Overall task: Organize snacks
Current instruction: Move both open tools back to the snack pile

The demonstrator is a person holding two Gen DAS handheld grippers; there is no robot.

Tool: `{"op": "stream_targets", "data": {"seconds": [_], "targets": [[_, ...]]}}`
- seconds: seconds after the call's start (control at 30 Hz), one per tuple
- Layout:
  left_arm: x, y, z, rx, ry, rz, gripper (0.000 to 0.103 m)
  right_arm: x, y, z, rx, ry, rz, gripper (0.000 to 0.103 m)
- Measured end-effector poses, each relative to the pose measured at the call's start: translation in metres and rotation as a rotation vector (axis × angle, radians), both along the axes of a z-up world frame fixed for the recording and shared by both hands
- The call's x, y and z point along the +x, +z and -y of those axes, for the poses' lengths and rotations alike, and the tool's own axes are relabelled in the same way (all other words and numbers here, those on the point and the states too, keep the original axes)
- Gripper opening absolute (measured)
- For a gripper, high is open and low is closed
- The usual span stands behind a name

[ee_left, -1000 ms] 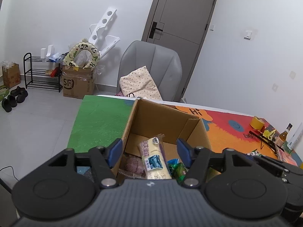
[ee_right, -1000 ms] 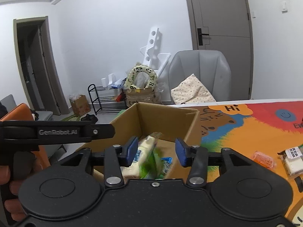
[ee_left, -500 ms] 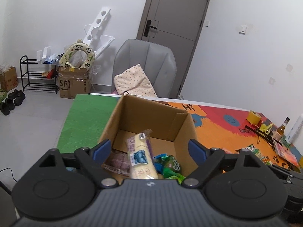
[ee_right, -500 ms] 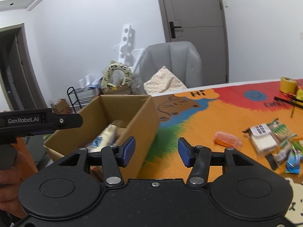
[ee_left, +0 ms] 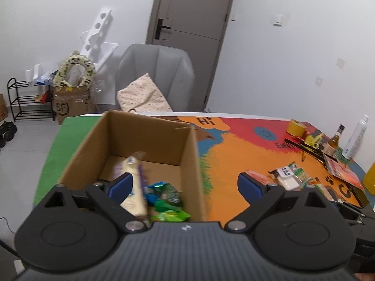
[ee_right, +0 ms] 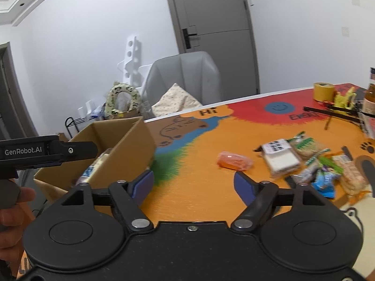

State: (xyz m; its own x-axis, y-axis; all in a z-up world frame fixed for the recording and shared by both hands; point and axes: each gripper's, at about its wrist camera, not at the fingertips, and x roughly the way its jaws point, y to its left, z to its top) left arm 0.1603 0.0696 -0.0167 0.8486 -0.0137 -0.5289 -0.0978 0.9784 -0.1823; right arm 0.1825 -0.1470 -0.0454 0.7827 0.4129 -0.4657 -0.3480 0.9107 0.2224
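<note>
An open cardboard box (ee_left: 150, 135) stands on the colourful mat and holds a long pale snack pack (ee_left: 133, 182) and green and blue packets (ee_left: 166, 199). The box also shows at the left of the right wrist view (ee_right: 121, 145). My left gripper (ee_left: 185, 186) is open and empty above the box's right wall. My right gripper (ee_right: 194, 187) is open and empty over the orange mat, short of an orange packet (ee_right: 233, 160). A white pack (ee_right: 280, 157) and several small snacks (ee_right: 328, 171) lie to the right.
A yellow tape roll (ee_right: 324, 91), a bottle (ee_right: 370, 98) and black tools (ee_right: 337, 112) stand at the table's far right. A grey chair with a cushion (ee_left: 154, 82) is behind the table. The other handle and a hand (ee_right: 35, 152) are at the left.
Both grippers swung right, away from the box and toward the loose snacks. The left jaws opened wider, and the right jaws opened too.
</note>
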Motion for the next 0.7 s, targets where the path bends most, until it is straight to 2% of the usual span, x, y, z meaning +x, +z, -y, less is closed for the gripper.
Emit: {"op": "stream_targets", "data": {"seconds": [0.27,0.7], "targets": [[0.010,0.000,0.033,-0.003,-0.056,-0.004,0.099,0.000,-0.006,0.038,0.014,-0.070,-0.012,0.097],[0.028,0.000,0.084,0.000,-0.131,-0.019,0.099,0.004,-0.012,0.093,0.032,-0.168,-0.033,0.099]]}}
